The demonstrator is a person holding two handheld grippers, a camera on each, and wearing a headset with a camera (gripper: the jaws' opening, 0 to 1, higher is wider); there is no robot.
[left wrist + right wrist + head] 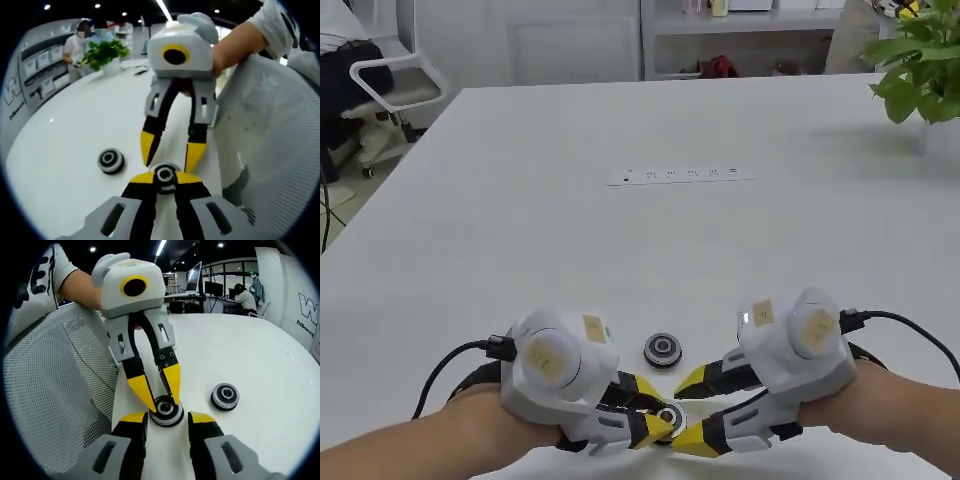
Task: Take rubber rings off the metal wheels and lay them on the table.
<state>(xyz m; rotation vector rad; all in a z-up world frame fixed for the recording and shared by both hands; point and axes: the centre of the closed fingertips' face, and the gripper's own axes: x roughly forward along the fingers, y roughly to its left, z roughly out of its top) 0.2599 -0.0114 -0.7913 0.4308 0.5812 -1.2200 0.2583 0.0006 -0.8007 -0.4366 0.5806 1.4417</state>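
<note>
Okay | L gripper (165,176) pinched near wheel (166,411) | R gripper (166,416) jaws spread astride it | advice was: R nip rubber ring (167,422) only, L hold firm.

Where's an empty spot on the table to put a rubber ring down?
Bare table stretches from the loose wheel up to the socket strip, and wide to both sides of it. It is crowded at the near edge: the left gripper clamps a second wheel there and the right gripper, open, straddles it.

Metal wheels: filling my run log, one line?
left tongs: shut on black-ringed metal wheel; right tongs: open; second wheel: on white table
</note>
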